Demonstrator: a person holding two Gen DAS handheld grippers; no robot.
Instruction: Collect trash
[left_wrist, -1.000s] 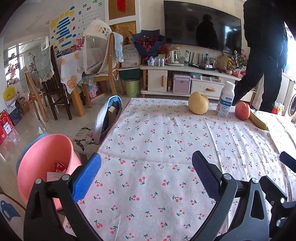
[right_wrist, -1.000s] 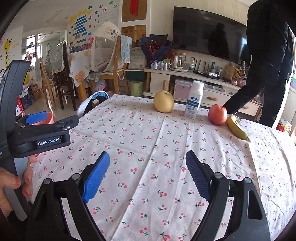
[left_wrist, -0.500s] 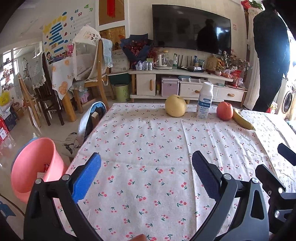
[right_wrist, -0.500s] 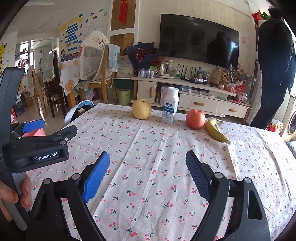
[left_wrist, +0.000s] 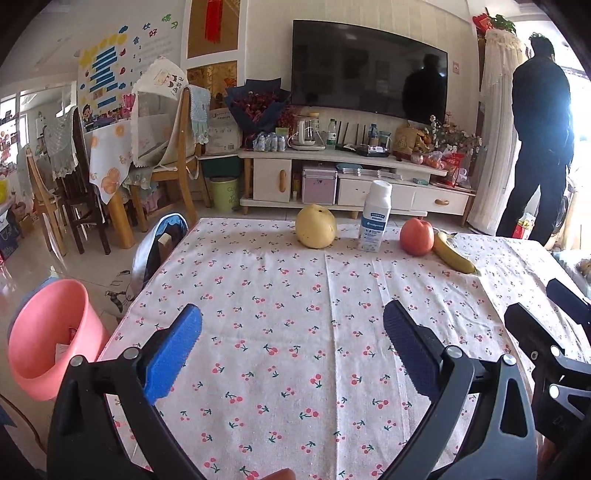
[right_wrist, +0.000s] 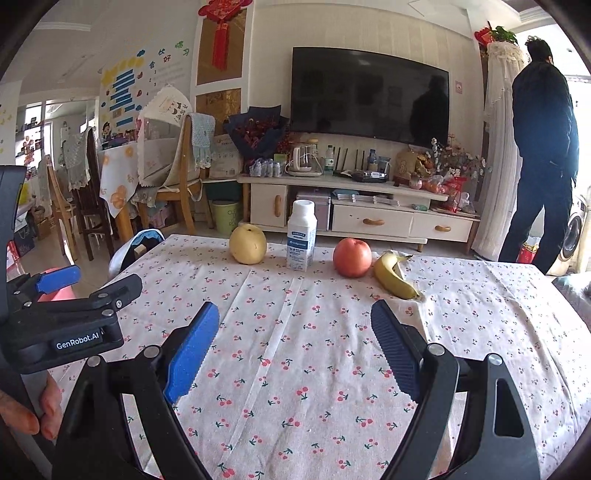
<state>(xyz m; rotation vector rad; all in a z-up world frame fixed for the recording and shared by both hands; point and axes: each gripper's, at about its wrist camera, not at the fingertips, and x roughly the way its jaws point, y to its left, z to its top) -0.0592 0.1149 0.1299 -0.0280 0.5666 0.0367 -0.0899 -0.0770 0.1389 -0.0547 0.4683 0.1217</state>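
A pink bin (left_wrist: 48, 339) with some scraps of trash inside stands on the floor left of the table (left_wrist: 295, 332), which wears a cherry-print cloth. At the table's far edge stand a yellow pear (left_wrist: 316, 226), a white bottle (left_wrist: 376, 220), a red apple (left_wrist: 416, 236) and a banana (left_wrist: 452, 254). My left gripper (left_wrist: 291, 332) hangs open over the near cloth, nothing between its blue pads. My right gripper (right_wrist: 295, 328) is open too, empty, facing the same row: pear (right_wrist: 247, 243), bottle (right_wrist: 302, 236), apple (right_wrist: 352, 256), banana (right_wrist: 393, 275).
A person in dark clothes (left_wrist: 539, 147) stands at the far right beside a TV stand (left_wrist: 351, 173). Wooden chairs (left_wrist: 173, 147) and a second covered table stand at the left. A blue and white bag (left_wrist: 159, 243) leans at the table's left edge.
Both grippers have drawn back and tilted up, so the fruit row looks farther and more of the room shows. The person has walked right. Both grippers stay open.
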